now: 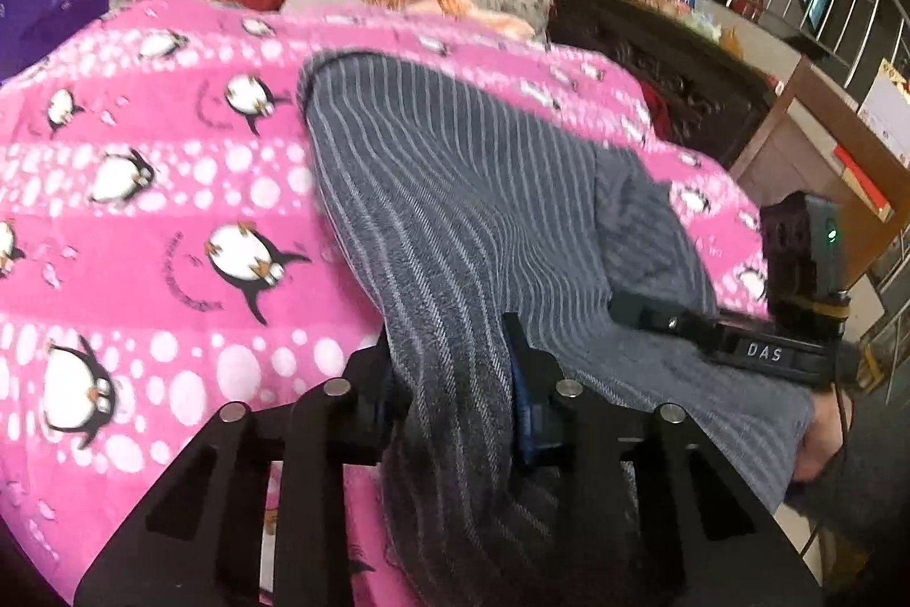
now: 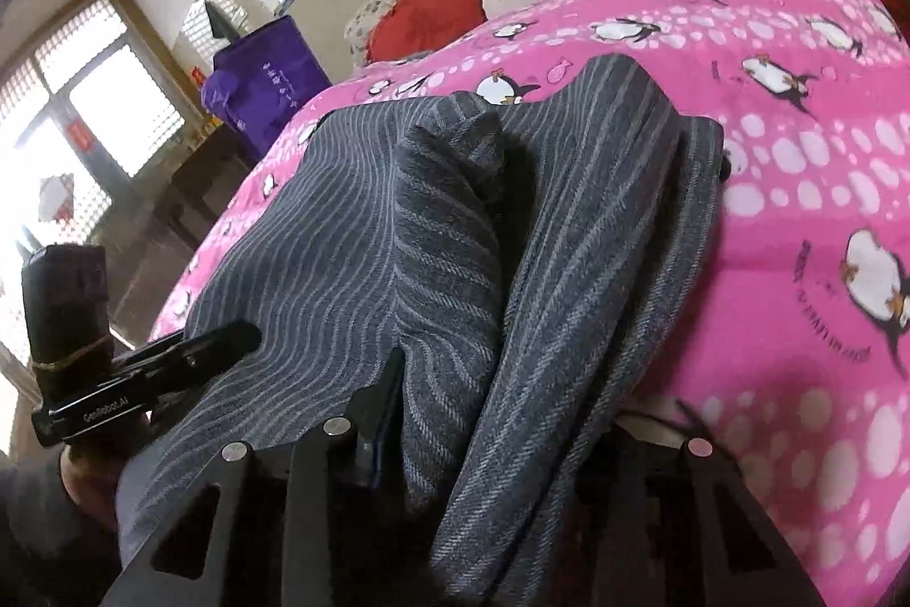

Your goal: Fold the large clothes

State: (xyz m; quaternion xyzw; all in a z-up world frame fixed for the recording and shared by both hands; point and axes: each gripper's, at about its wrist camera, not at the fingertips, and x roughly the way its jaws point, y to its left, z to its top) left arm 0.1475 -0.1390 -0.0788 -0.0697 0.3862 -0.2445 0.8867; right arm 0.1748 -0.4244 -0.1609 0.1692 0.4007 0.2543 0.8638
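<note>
The grey striped garment (image 1: 455, 186) is spread on the pink penguin bedspread (image 1: 142, 186). Its near edge at 6 o'clock is pinched by the left tool (image 1: 455, 408) and the right tool (image 2: 449, 436), both closed on cloth. A fold toward 12 o'clock seems due.

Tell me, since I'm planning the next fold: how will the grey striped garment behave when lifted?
The grey striped garment probably sags between the left gripper and right gripper; it drapes in soft folds. It looks thick, so likely fairly heavy. The pink penguin blanket may drag.

Both wrist views close, sharing striped garment (image 1: 455, 209)
</note>
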